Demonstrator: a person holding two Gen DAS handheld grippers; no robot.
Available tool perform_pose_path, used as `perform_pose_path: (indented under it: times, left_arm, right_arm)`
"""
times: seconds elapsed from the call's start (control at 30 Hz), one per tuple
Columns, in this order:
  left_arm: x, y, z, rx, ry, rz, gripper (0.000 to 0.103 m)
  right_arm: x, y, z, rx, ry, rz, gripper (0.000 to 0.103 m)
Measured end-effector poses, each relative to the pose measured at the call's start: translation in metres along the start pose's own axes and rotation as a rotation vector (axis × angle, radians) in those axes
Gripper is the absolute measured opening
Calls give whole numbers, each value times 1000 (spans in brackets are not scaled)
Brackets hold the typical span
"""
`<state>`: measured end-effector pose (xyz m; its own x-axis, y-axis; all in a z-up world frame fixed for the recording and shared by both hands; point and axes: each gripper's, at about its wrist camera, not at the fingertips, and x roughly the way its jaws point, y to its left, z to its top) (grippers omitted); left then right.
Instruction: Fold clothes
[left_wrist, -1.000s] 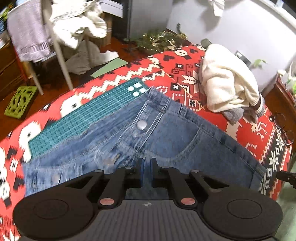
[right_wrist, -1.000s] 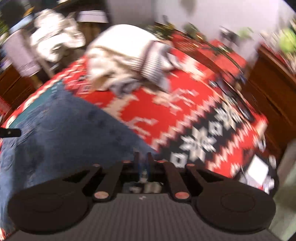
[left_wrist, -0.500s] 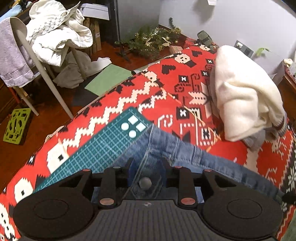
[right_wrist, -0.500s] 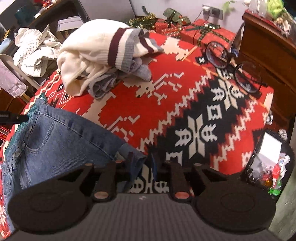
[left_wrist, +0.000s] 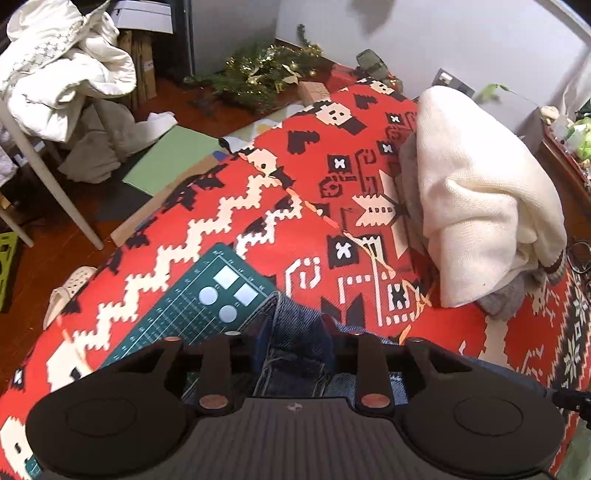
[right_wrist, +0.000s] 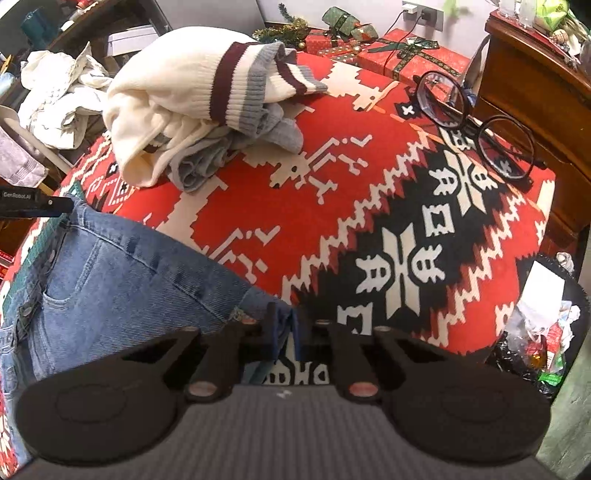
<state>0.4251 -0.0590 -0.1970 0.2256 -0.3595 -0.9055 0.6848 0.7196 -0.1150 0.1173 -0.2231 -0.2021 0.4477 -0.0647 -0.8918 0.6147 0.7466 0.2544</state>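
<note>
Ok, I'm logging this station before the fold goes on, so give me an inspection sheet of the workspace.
Surface: red patterned cloth, with a green cutting mat under the jeans.
Job's things: blue jeans spread flat; cream sweater heaped beyond them.
Clutter: eyeglasses at the far edge.
Grippers: left gripper has denim between its jaws, grip unclear; right gripper shut on the jeans' corner, having just closed.
Cables: one plugged into the wall socket.
Surroundings: wrapped gifts, wooden dresser, chair piled with white laundry.
</note>
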Motion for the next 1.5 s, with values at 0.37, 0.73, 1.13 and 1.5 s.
perform_pose_path:
  times: [0.37, 0.73, 1.13, 1.5]
  left_arm:
    - [8, -4, -1, 23, -64, 62, 6]
    - [-6, 2, 3, -46, -92, 39, 17]
    - [-34, -20, -27, -41, -103, -47, 7]
    - [4, -18, -31, -38, -79, -70, 1]
  right_arm:
    - [-8, 4, 0, -11, -46, -50, 0]
    - [-17, 1, -3, -38, -54, -71, 3]
    - [-39, 58, 37, -175, -121, 61, 5]
    - [33, 146, 47, -269, -66, 215, 1]
